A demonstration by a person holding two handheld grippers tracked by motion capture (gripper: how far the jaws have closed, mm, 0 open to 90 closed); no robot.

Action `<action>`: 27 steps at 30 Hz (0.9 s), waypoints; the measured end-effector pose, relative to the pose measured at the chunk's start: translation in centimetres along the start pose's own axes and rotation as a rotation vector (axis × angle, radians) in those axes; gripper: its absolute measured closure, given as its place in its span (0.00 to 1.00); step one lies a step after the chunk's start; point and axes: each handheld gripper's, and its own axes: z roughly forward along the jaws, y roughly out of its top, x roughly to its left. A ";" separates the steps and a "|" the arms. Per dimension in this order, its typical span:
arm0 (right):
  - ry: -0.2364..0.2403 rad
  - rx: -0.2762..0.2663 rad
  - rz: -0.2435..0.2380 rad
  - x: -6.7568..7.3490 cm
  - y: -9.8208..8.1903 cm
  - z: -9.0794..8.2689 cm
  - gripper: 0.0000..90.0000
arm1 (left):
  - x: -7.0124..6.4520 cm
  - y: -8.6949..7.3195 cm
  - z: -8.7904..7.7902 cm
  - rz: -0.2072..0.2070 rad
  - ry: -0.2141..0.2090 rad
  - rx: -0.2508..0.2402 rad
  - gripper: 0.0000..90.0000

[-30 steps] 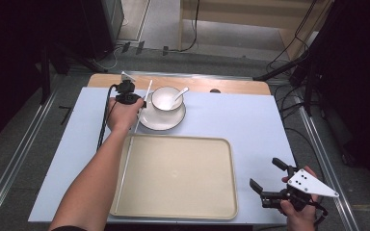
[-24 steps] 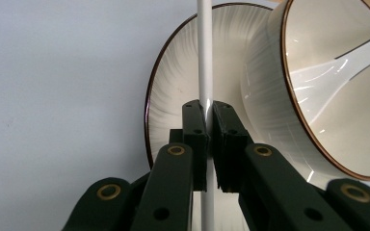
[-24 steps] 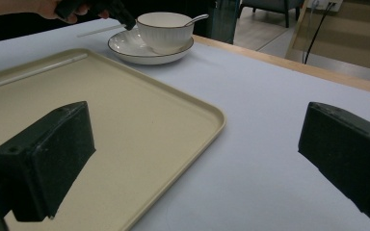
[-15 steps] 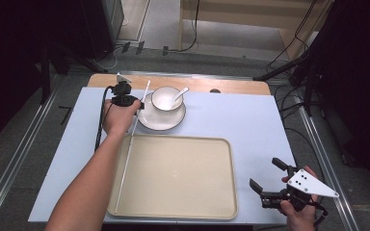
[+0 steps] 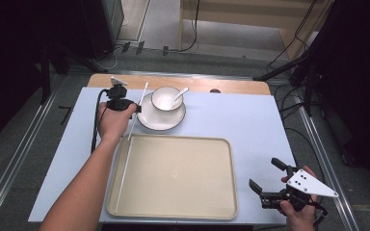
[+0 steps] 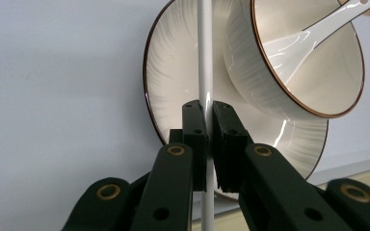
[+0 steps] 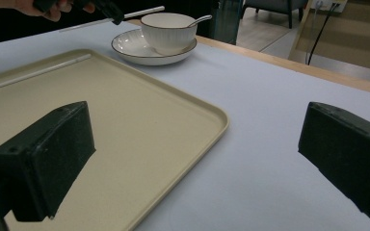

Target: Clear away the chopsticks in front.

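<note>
One beige tray (image 5: 173,175) lies on the table (image 5: 250,120). Beside the tray's near right corner, the right gripper (image 5: 268,180) holds its fingers spread, empty. Beyond the tray's far left corner, the left gripper (image 6: 207,125) pinches one white rod (image 5: 131,134) beside one saucer (image 5: 161,118) carrying one bowl (image 5: 166,98) and one spoon (image 5: 179,95).

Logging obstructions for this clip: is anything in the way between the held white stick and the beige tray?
Nothing visible. The left hand-held gripper is shut on the white stick beside the plate; the beige tray holds another white stick along its left edge.
</note>
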 end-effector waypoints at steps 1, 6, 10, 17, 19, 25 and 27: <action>0.001 0.000 -0.001 0.0 0.0 0.0 0.00 | 0.1 -0.2 -0.2 -0.004 -0.004 -0.003 0.96; 0.000 -0.003 0.003 0.0 0.1 0.0 0.00 | 0.0 -1.1 -0.6 -0.004 -0.021 -0.010 0.96; -0.005 0.006 0.007 0.1 0.2 0.0 0.00 | -0.2 -1.7 -1.1 -0.003 -0.020 -0.017 0.96; -0.004 0.009 -0.001 0.2 0.2 0.0 0.00 | -0.2 -2.8 -1.8 -0.003 -0.035 -0.024 0.96; 0.000 0.009 -0.004 0.2 0.2 0.0 0.00 | -0.2 -3.2 -1.9 -0.006 -0.035 -0.029 0.96; -0.004 0.006 -0.004 0.2 0.2 -0.1 0.00 | -0.2 -4.4 -2.4 -0.013 -0.041 -0.032 0.96; -0.007 0.003 -0.003 0.1 0.2 -0.1 0.00 | -0.3 -4.8 -2.6 -0.014 -0.030 -0.035 0.95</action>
